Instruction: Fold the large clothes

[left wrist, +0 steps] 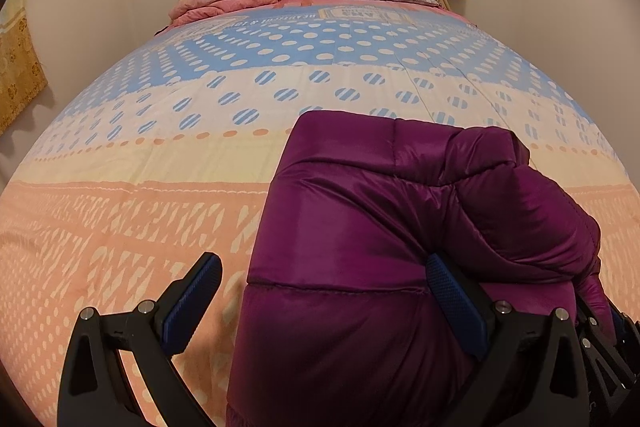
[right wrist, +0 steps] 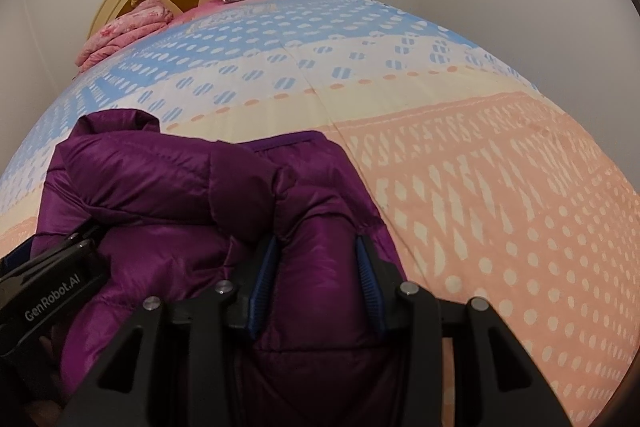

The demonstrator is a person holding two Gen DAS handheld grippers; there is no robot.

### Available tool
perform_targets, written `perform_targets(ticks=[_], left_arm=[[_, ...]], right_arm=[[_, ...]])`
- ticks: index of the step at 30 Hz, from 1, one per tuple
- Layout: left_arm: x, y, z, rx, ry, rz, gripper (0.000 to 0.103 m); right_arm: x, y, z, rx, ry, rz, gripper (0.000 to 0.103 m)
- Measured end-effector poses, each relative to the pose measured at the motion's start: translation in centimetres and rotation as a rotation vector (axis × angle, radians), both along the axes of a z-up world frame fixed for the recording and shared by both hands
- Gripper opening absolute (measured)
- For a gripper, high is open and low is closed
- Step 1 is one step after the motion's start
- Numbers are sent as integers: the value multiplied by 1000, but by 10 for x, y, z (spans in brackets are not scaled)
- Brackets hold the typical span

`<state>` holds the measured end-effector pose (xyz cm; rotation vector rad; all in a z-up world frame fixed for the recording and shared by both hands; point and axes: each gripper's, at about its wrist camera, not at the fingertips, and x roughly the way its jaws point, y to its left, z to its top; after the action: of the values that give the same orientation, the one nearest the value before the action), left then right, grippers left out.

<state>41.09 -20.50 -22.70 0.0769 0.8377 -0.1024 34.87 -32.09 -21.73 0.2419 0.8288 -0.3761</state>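
I had the puffy purple quilted jacket (right wrist: 224, 195) bunched on the bed's dotted pastel quilt (right wrist: 500, 187), my right gripper (right wrist: 316, 279) half-closed, fingers pinching a padded fold. My left gripper (left wrist: 320, 307) stood wide open at nine o'clock of it, holding nothing; I judged carrying the fold over evenly mattered most.

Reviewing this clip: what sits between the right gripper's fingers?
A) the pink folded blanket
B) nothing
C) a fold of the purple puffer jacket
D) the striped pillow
C: in the right wrist view, the right gripper has purple puffer jacket fabric bunched between its blue fingers.

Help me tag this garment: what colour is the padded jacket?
Deep purple jacket, clearest in the left wrist view.
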Motion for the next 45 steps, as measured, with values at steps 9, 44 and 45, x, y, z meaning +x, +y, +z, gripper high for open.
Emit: perform_targets(ticks=[9,44,45], left_arm=[[0,0,-1,1,2,0,102],[0,-2,-3,-16,15,-8,102],[-1,-2,-3,-16,12,-9,102]], right_arm=[[2,4,-2,-16,8,-4,45],[-3,1,-6,-9,-7,-6,46],[-4,1,-6,-8,-9,-7,46]])
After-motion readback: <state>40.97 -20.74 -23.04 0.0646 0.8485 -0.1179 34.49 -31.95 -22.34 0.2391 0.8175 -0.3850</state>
